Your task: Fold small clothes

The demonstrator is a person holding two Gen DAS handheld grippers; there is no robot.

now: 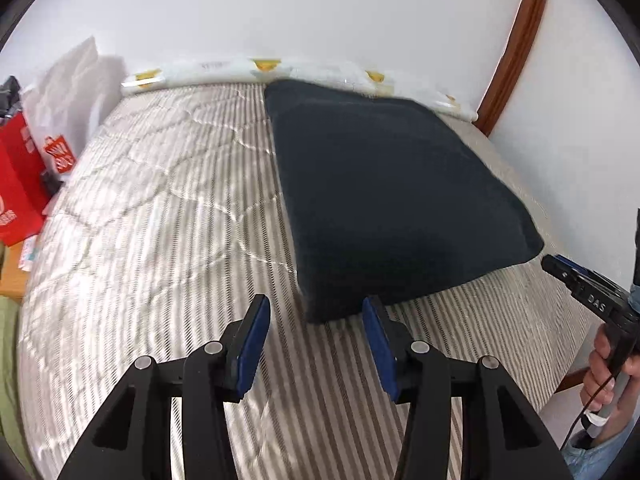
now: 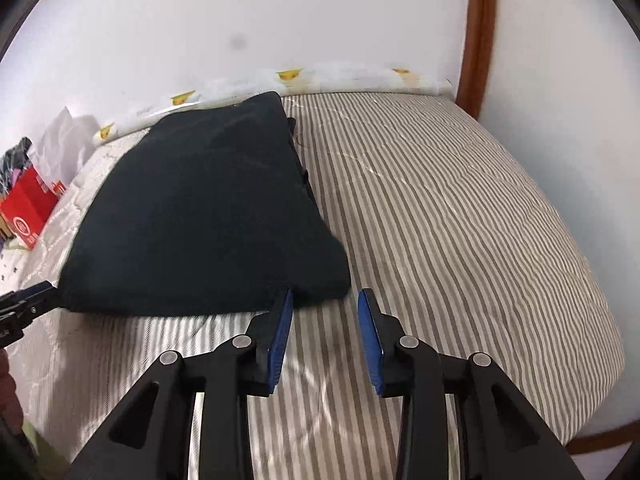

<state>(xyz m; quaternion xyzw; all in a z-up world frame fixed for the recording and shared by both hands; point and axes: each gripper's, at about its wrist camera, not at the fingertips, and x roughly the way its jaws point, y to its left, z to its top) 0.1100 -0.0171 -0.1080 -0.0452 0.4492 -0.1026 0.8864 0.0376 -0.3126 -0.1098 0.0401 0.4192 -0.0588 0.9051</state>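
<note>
A dark navy garment (image 1: 392, 192) lies folded flat on the striped bed; it also shows in the right wrist view (image 2: 208, 212). My left gripper (image 1: 316, 308) is open and empty, its fingers straddling the garment's near left corner just in front of it. My right gripper (image 2: 324, 300) is open and empty at the garment's near right corner, its left pad (image 2: 282, 332) at the cloth's edge. The right gripper also shows at the right of the left wrist view (image 1: 580, 284), and the left gripper at the left of the right wrist view (image 2: 28, 304).
The striped mattress (image 2: 460, 220) meets a white wall. A white roll with yellow marks (image 1: 256, 70) lies along the far edge. A red box (image 1: 16, 184) and white bags (image 1: 68, 96) stand at the left. A wooden frame (image 2: 476, 36) rises at the right.
</note>
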